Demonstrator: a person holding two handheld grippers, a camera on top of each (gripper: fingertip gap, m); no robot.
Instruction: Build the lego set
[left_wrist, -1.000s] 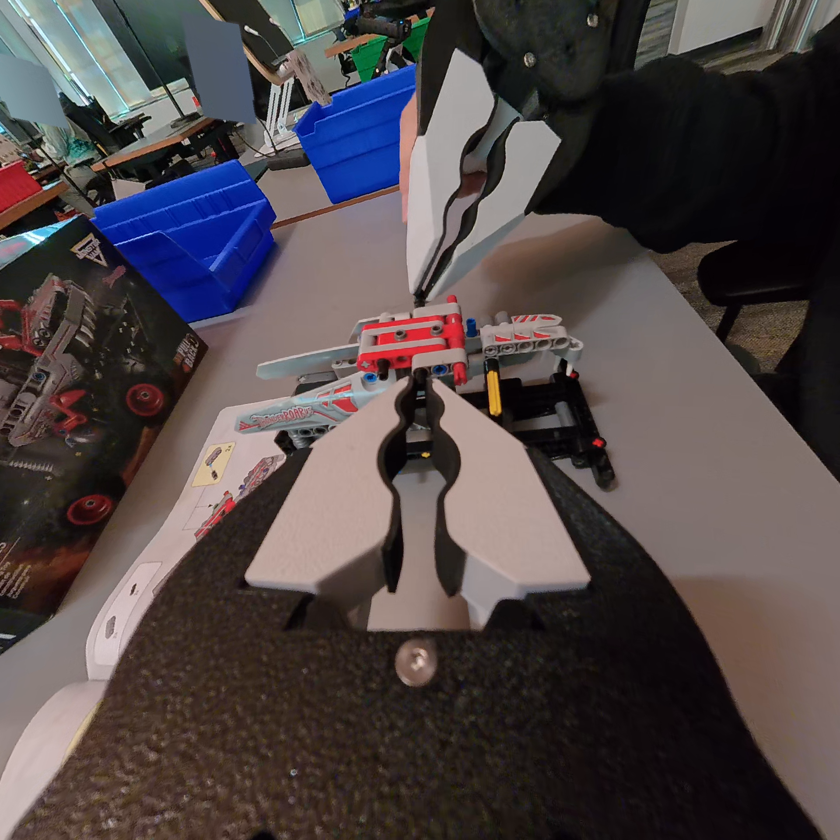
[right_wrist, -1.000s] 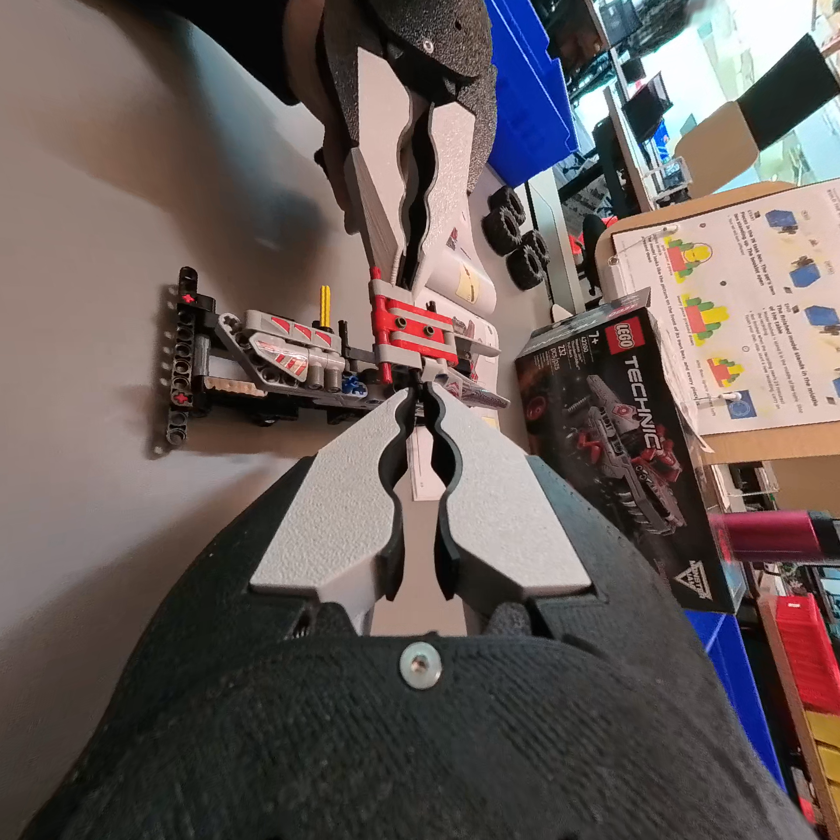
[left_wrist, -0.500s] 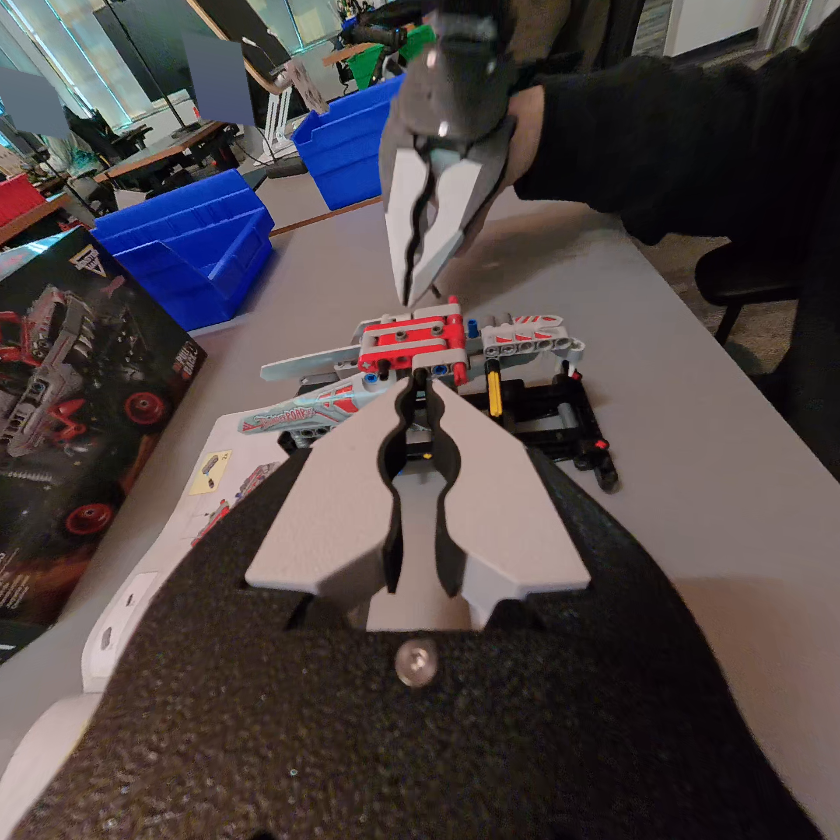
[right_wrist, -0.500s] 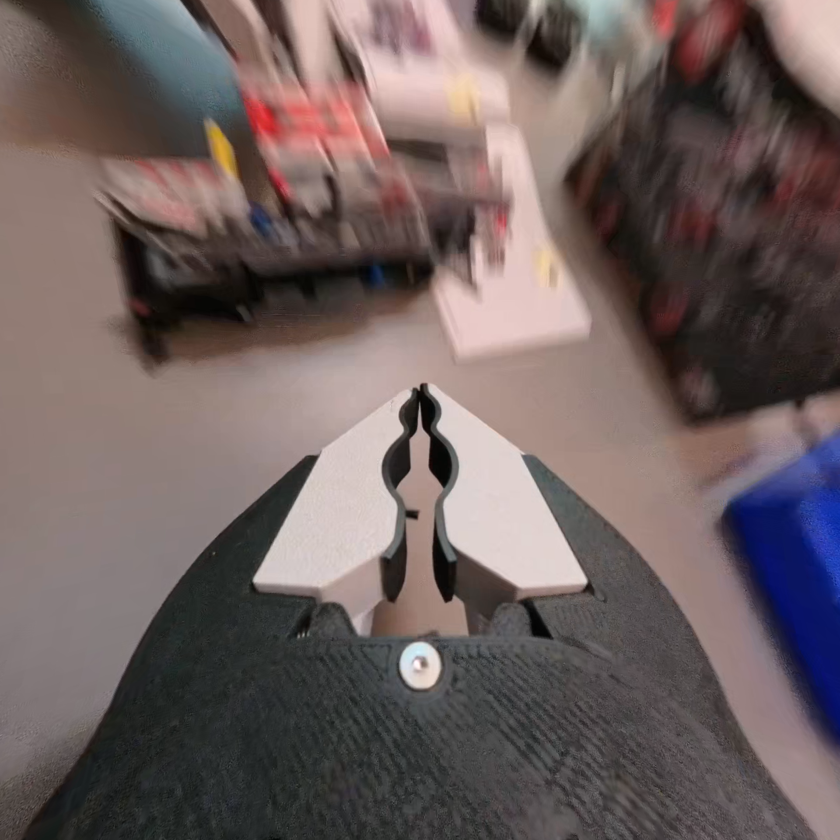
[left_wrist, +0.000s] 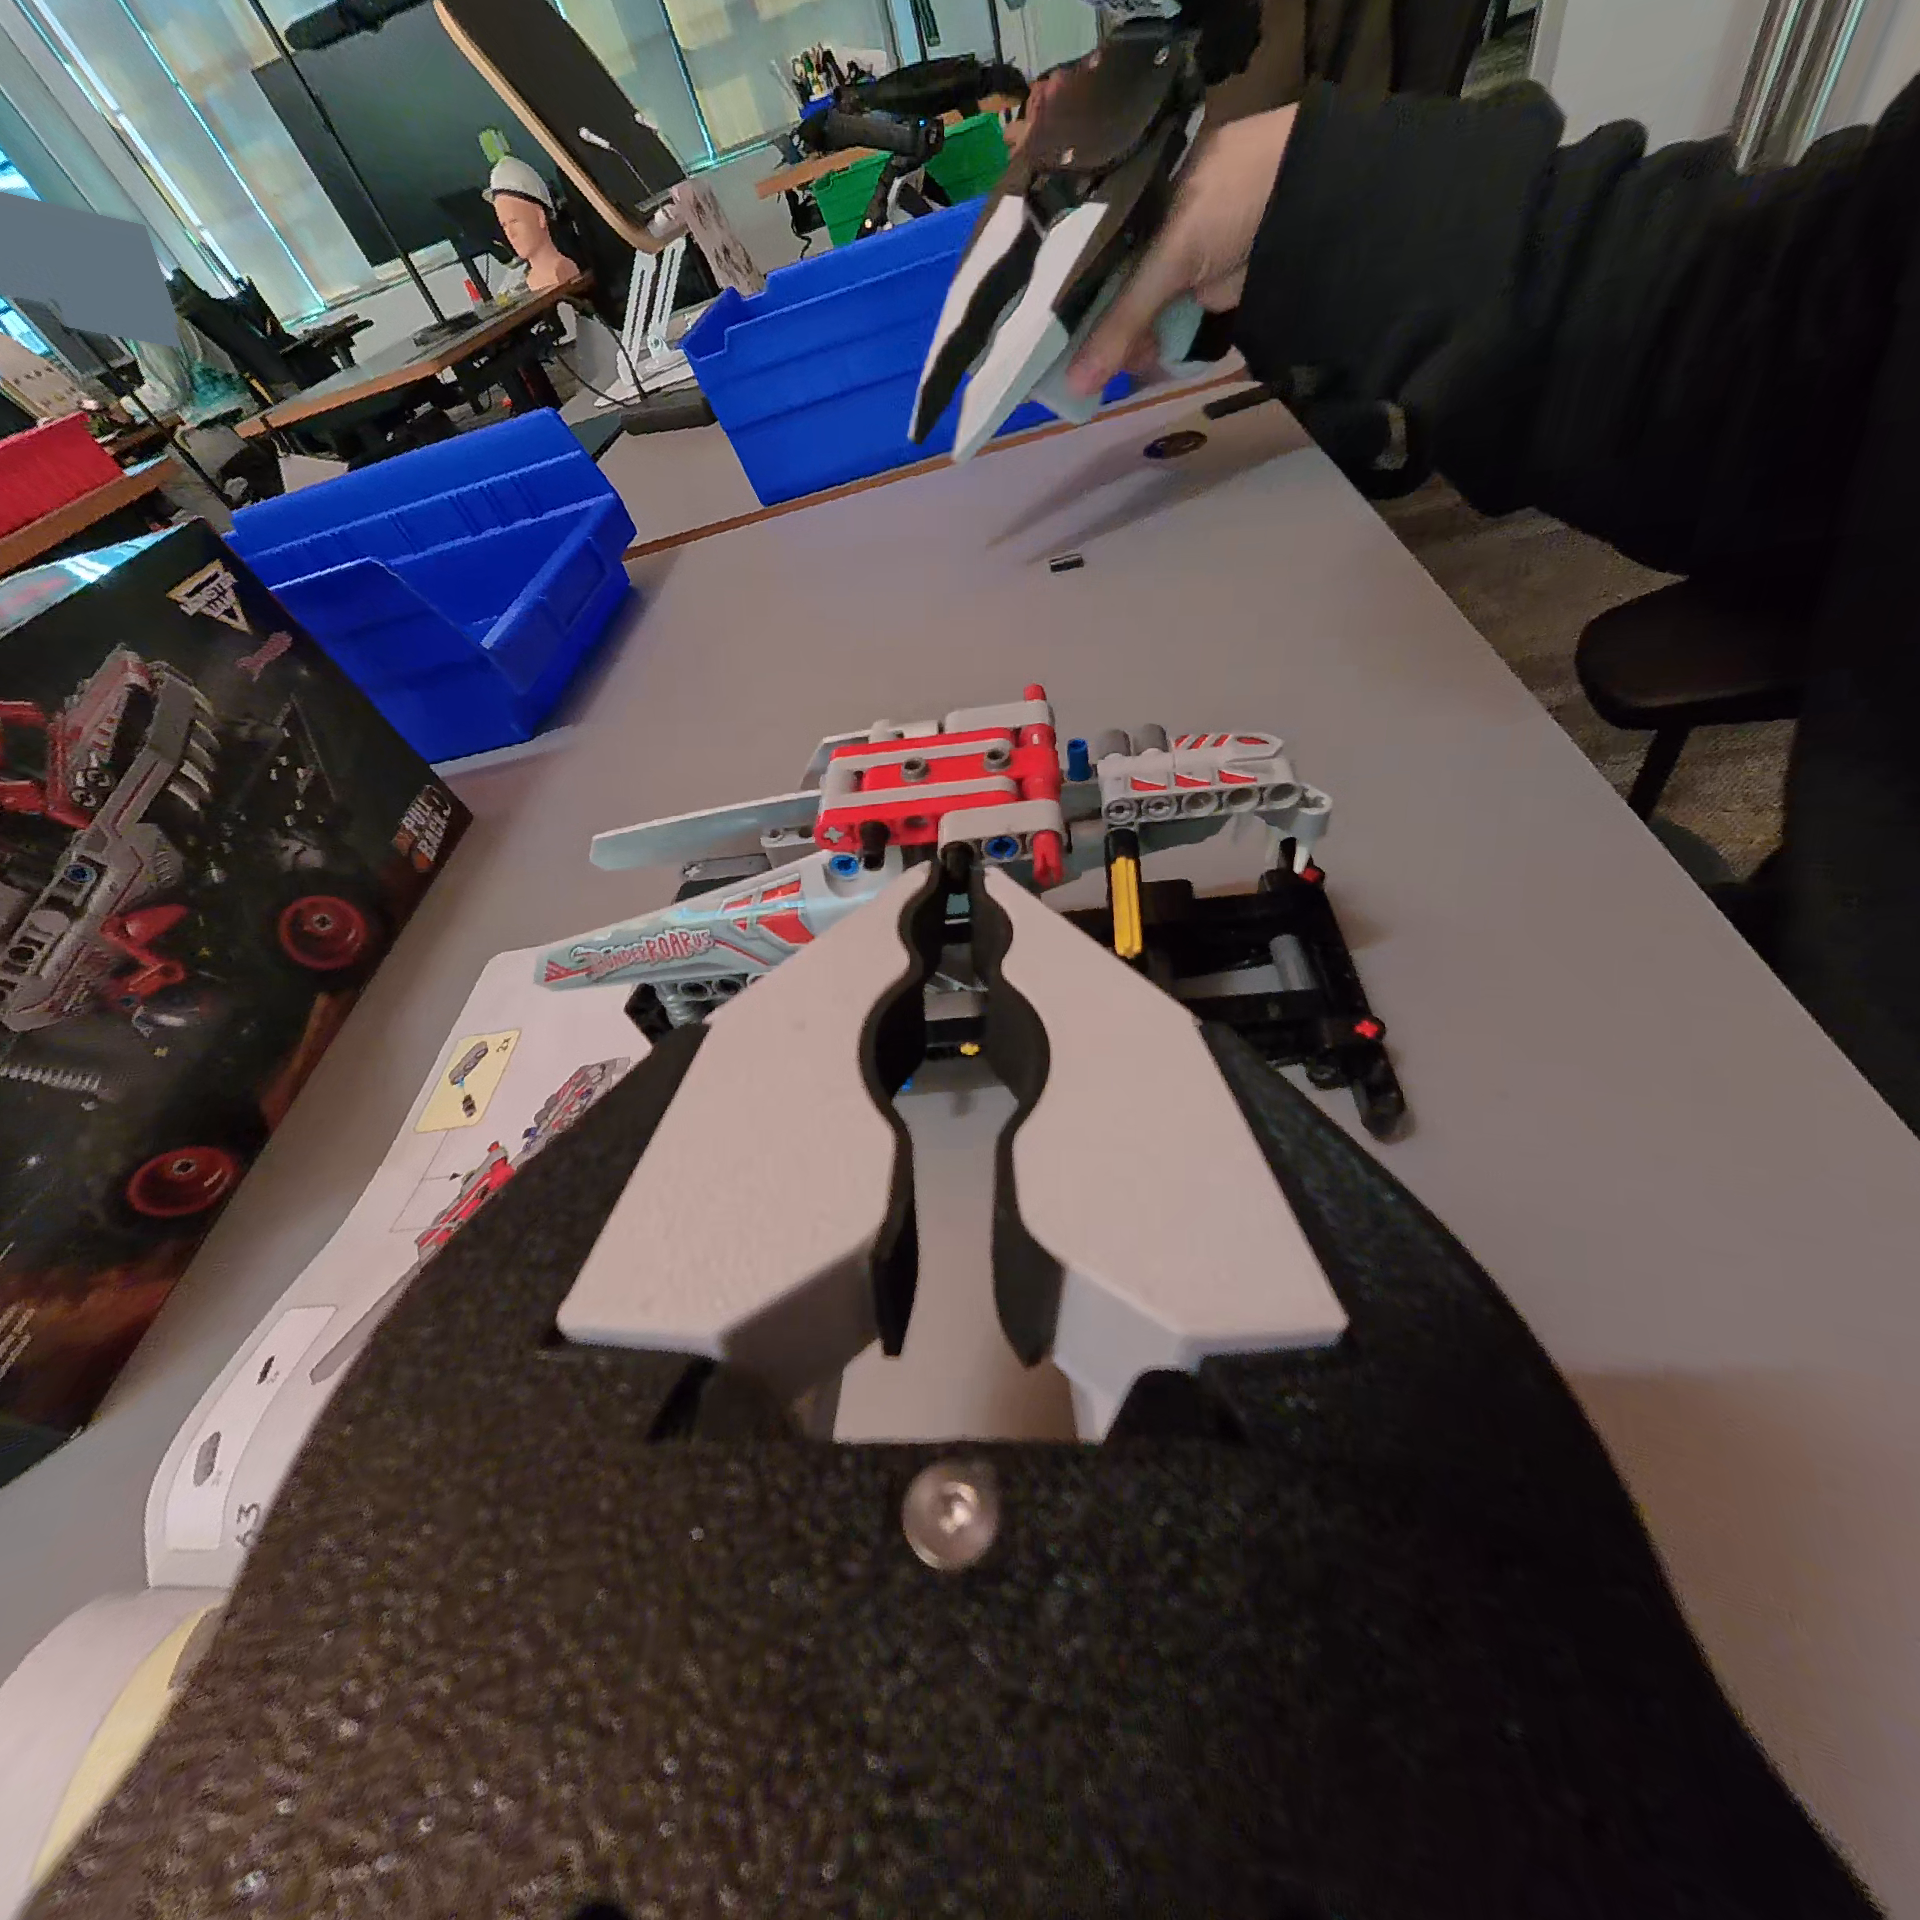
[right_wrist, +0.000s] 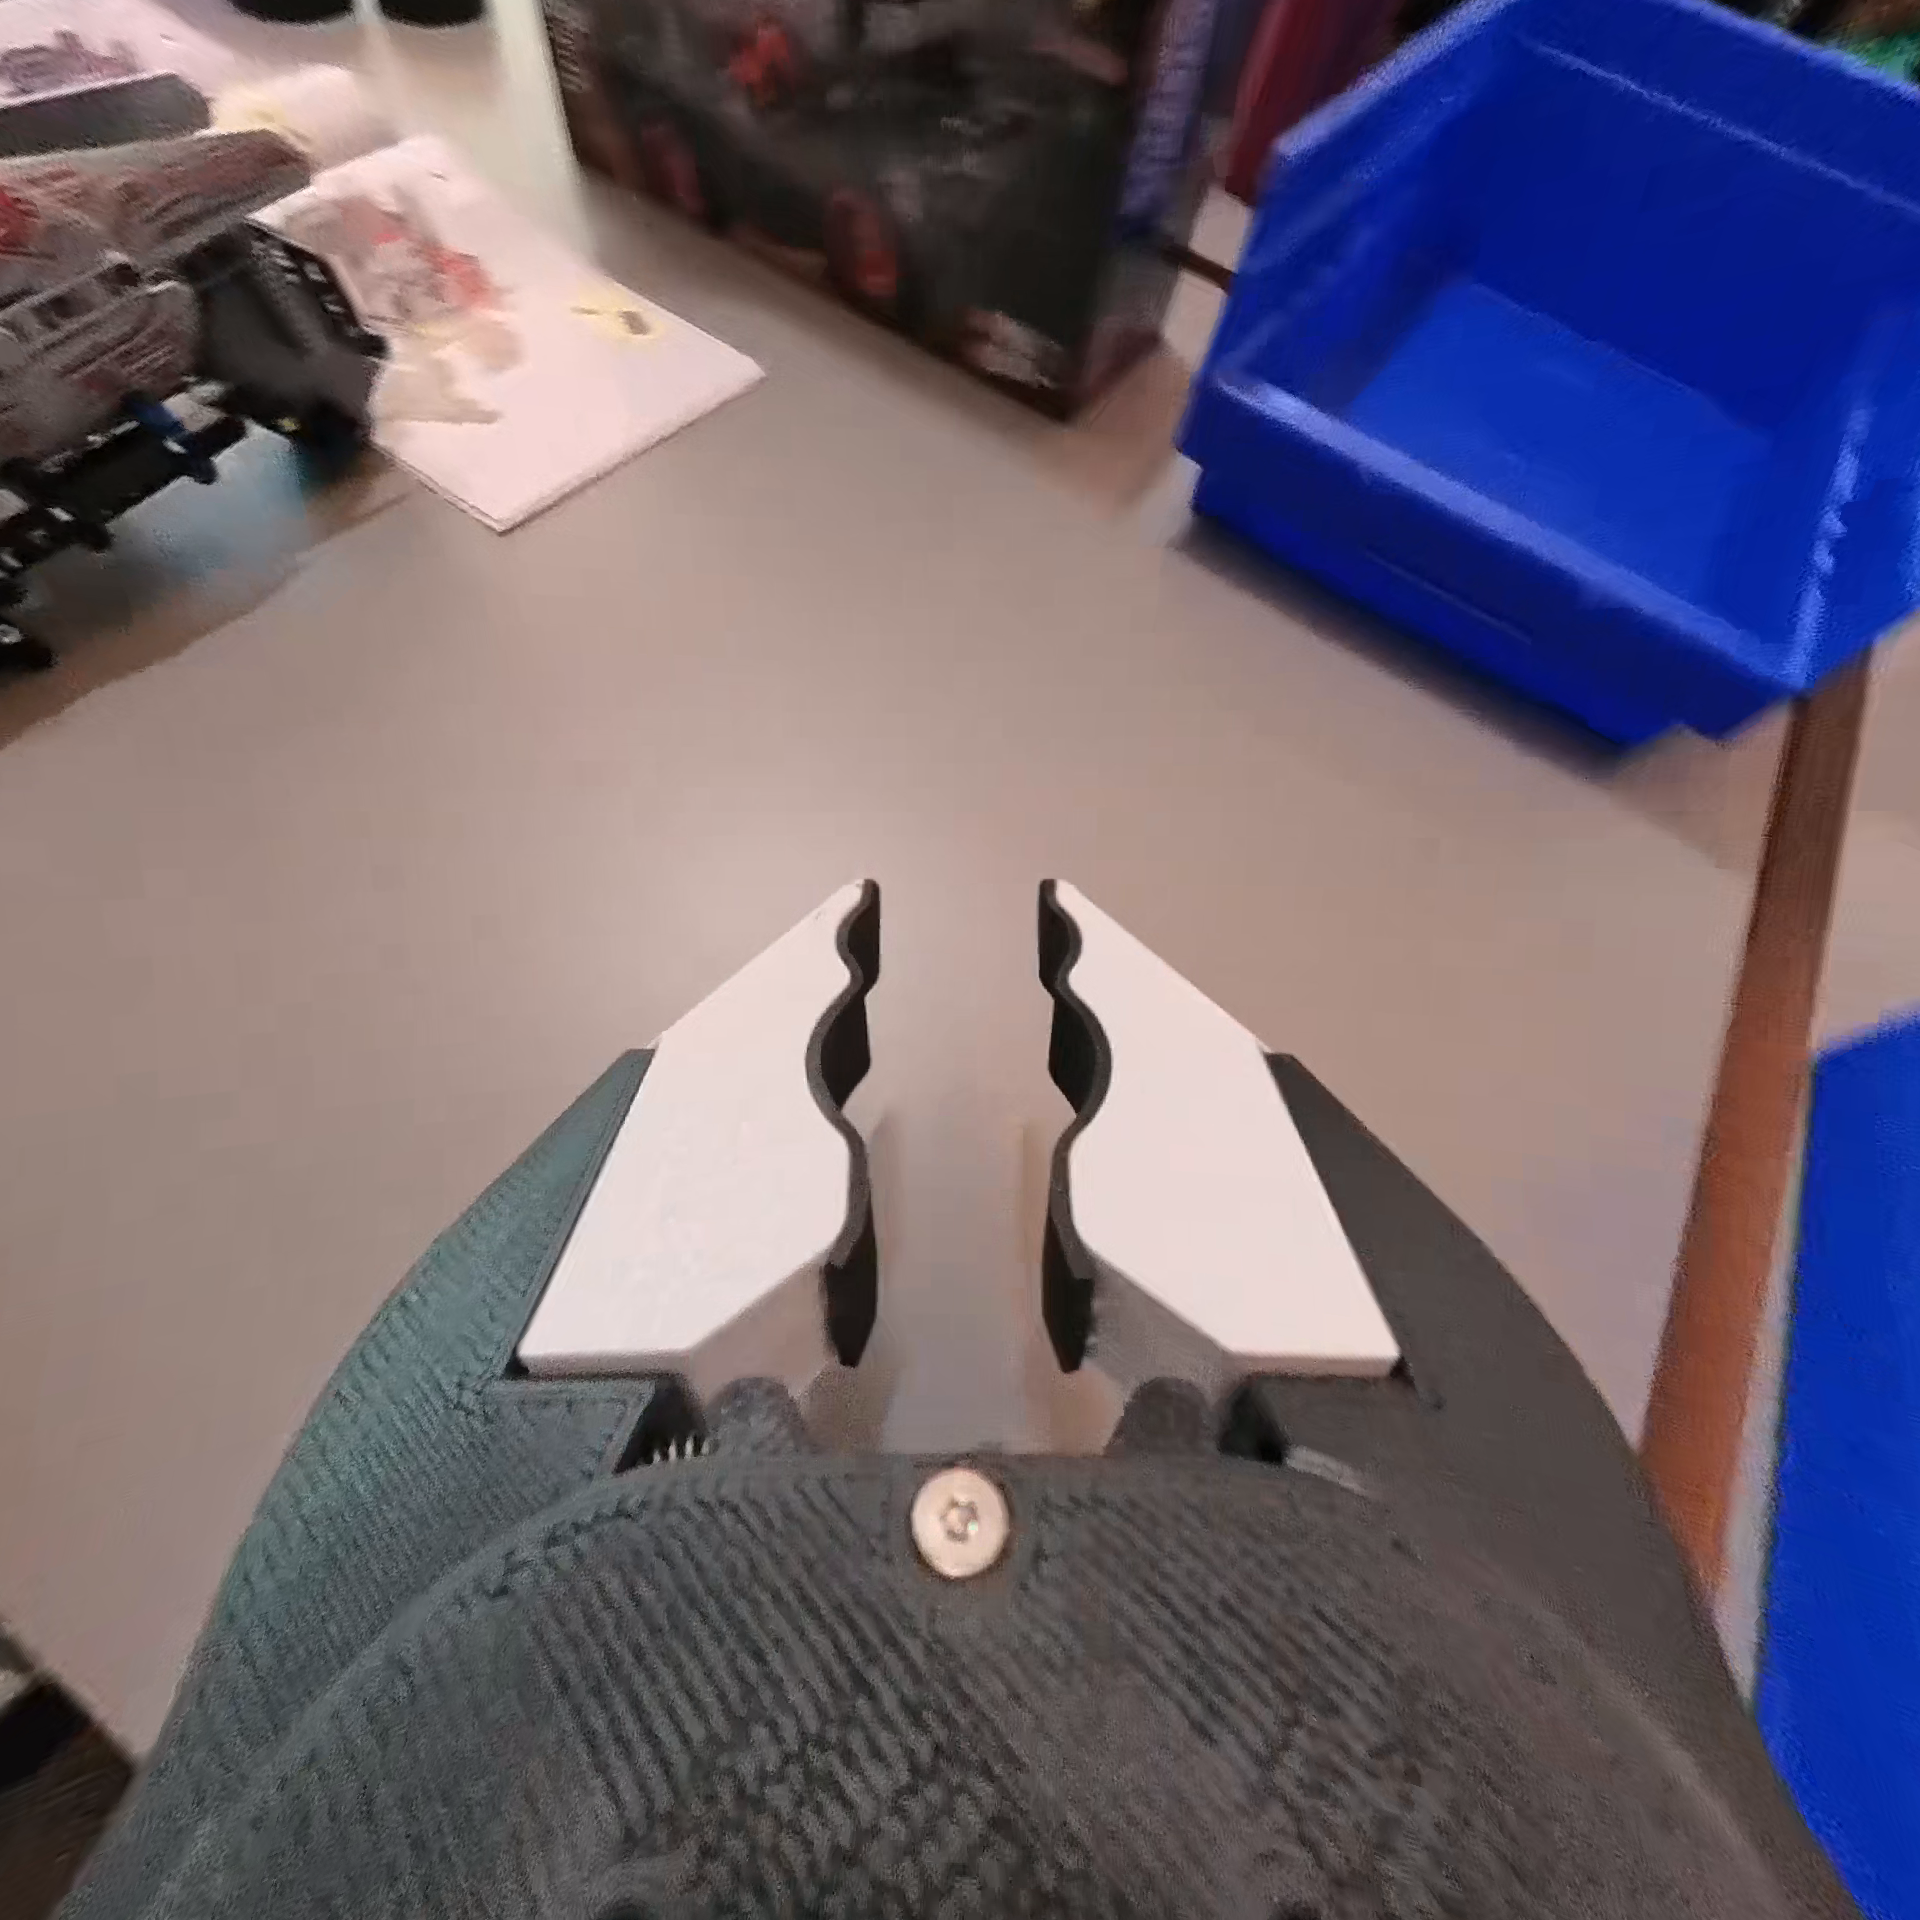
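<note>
The left gripper (left_wrist: 958, 868) is sitting low over the table (left_wrist: 1455, 935), its tips pinching down narrow on a small dark peg at the near side of the model (left_wrist: 966, 821); how firmly it is biting, I cannot tell. The model is lying mid-table, red and grey panels on top of a black frame, a yellow pin standing at its right side. The booklet (left_wrist: 488, 1101) is lying open just to its left, tucked partly under it, and the box (left_wrist: 156, 883) is standing near the left edge. Farther on, a tiny black piece (left_wrist: 1066, 564) is lying alone on bare table. Above it the right gripper (right_wrist: 958, 920) is hanging in the air, a hand (left_wrist: 1195, 260) in a black sleeve holding it, tongs parted with nothing between them. Beyond, one blue bin (left_wrist: 457, 582) is sitting near the far left corner, and another bin (left_wrist: 831, 353) is sitting past the far edge.
</note>
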